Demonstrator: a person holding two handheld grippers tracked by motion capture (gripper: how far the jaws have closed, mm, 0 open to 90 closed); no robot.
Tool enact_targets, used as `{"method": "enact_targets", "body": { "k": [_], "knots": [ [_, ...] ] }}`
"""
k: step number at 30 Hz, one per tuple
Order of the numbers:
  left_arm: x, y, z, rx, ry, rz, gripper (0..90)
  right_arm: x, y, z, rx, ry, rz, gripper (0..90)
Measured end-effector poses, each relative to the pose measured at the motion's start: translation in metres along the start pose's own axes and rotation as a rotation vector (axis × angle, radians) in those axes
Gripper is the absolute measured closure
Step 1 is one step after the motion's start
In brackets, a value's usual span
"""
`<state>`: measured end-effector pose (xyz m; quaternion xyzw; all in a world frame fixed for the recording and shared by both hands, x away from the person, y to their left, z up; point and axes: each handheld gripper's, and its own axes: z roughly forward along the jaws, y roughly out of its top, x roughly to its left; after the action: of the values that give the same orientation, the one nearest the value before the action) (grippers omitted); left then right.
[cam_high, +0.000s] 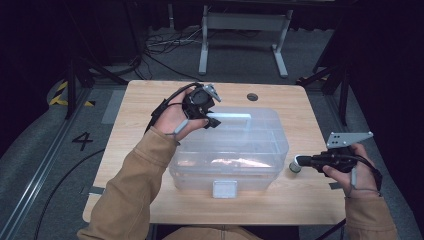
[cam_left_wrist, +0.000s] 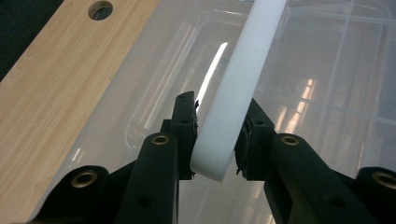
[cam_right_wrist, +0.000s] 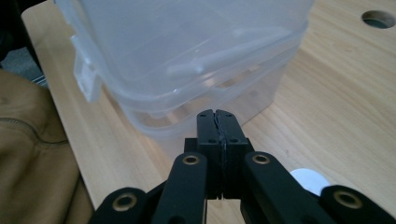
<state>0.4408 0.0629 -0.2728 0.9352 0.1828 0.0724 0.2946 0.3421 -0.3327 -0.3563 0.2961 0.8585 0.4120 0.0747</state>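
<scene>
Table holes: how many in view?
1. A round hole sits near the table's far edge, behind the clear box. The box may hide others.

A pale wooden table (cam_high: 150, 100) carries a clear plastic storage box (cam_high: 230, 165) at its middle, with a small white disc (cam_right_wrist: 308, 179) just beside it.

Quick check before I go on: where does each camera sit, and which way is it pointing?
High view: above the near side, looking forward and down on the table; both sleeves show.
Left gripper view: rides the left gripper, looking down its jaws, shut on the white handle.
Right gripper view: along the shut right gripper toward the box's side.
All share the clear box.
</scene>
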Motion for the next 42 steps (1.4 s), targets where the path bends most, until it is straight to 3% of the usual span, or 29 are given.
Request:
{"method": "enact_targets", "body": {
  "k": [8,14,19,25,30,34,37,39,42],
  "knots": [
    [0.011,0.007,-0.003,0.016,-0.025,-0.020,72.0,0.011,-0.001,0.010,-0.002,0.010,-0.028,90.0],
    [0.013,0.008,-0.003,0.017,-0.037,-0.027,72.0,0.014,-0.001,0.024,0.016,0.060,-0.058,90.0],
    [0.012,0.008,-0.004,0.014,-0.036,-0.027,71.9,0.018,0.003,0.028,-0.012,0.090,-0.077,90.0],
    [0.009,0.007,-0.007,0.009,-0.022,-0.007,71.3,0.018,0.004,0.028,-0.019,0.083,-0.073,90.0],
    [0.011,0.005,-0.007,-0.009,-0.036,-0.033,70.5,0.019,0.005,0.028,-0.020,0.079,-0.076,90.0],
    [0.009,0.003,-0.007,-0.038,-0.058,-0.049,60.7,0.019,0.006,0.028,-0.023,0.081,-0.071,90.0],
    [0.008,0.003,-0.010,-0.042,-0.034,-0.050,51.5,0.019,0.006,0.028,-0.025,0.077,-0.072,90.0],
    [0.006,0.002,-0.019,-0.076,-0.021,-0.056,47.9,0.019,0.006,0.028,-0.024,0.077,-0.071,90.0],
    [0.004,0.001,-0.028,-0.094,-0.010,-0.054,47.6,0.019,0.007,0.028,-0.024,0.078,-0.070,90.0]
  ]
}}
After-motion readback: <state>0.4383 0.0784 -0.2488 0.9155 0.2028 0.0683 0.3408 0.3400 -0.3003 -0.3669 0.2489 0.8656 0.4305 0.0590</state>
